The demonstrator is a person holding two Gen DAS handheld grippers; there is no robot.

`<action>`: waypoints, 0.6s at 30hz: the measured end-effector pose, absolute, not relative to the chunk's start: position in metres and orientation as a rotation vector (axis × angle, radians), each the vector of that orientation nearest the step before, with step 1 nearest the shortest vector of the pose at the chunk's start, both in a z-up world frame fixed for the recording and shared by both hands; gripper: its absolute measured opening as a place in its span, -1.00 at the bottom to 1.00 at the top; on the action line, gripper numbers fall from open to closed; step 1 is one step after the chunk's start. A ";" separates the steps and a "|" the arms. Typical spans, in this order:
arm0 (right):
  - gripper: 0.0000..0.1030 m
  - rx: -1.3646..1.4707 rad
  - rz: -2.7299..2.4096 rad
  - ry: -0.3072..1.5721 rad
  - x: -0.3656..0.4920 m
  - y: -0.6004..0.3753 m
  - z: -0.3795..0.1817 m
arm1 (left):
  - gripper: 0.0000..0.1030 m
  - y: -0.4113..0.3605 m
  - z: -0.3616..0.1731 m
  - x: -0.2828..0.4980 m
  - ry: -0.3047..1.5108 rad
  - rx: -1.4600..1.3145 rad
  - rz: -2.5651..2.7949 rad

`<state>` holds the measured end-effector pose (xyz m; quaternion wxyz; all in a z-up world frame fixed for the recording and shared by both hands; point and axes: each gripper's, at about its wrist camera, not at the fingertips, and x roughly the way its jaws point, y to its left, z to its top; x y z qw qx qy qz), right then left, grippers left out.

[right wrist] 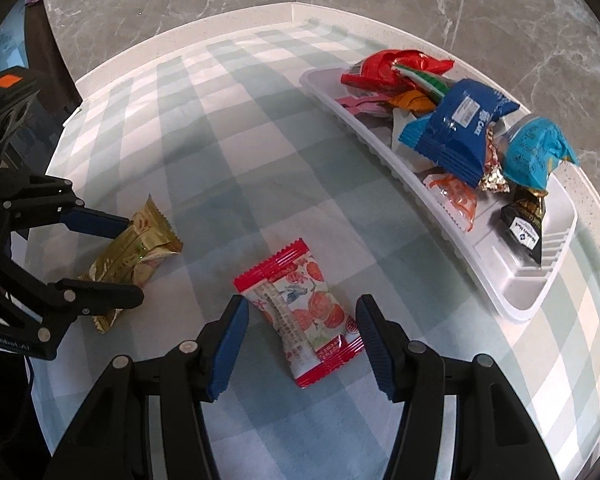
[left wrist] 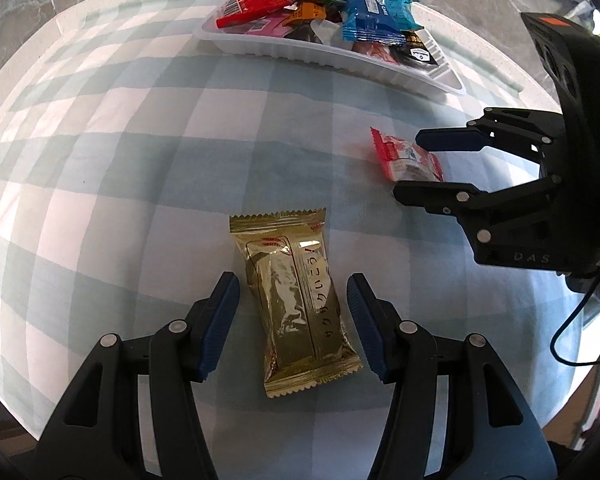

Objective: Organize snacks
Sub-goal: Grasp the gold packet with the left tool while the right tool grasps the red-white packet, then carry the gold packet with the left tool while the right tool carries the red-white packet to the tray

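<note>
A gold snack packet [left wrist: 296, 300] lies flat on the checked tablecloth between the open fingers of my left gripper [left wrist: 292, 292]; the pads stand apart from it on both sides. It also shows in the right wrist view [right wrist: 134, 256], with the left gripper [right wrist: 134, 258] around it. A red-and-white strawberry packet [right wrist: 304, 312] lies between the open fingers of my right gripper [right wrist: 302, 312], also untouched. In the left wrist view the same packet [left wrist: 406, 158] sits between the right gripper's [left wrist: 406, 166] fingers. A white tray [right wrist: 532, 300] holds several snacks piled together.
The tray [left wrist: 268, 46] lies at the far side of the table, near a marble wall. A blue cake packet [right wrist: 460, 128] and a red packet [right wrist: 380, 68] top its pile. The checked cloth [right wrist: 240, 140] covers the table. A cable [left wrist: 572, 320] hangs from the right gripper.
</note>
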<state>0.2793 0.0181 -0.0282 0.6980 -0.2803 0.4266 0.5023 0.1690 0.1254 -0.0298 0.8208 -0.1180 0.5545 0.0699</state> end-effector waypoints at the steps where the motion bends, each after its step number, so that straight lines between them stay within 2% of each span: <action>1: 0.07 -0.626 1.118 0.954 0.280 0.019 -0.029 | 0.05 0.125 -0.030 0.167 1.177 -0.241 0.149; 6: -0.20 -0.623 1.112 0.958 0.283 0.019 -0.029 | 0.04 0.121 -0.032 0.167 1.163 -0.198 0.145; 9: -0.24 -0.631 1.108 0.959 0.283 0.020 -0.029 | -0.01 0.122 -0.032 0.166 1.154 -0.193 0.147; 14: -0.26 -0.639 1.101 0.957 0.283 0.021 -0.029 | -0.28 0.127 -0.030 0.162 1.140 -0.197 0.156; 18: -0.27 -0.637 1.095 0.958 0.283 0.023 -0.029 | -0.37 0.132 -0.029 0.160 1.133 -0.217 0.150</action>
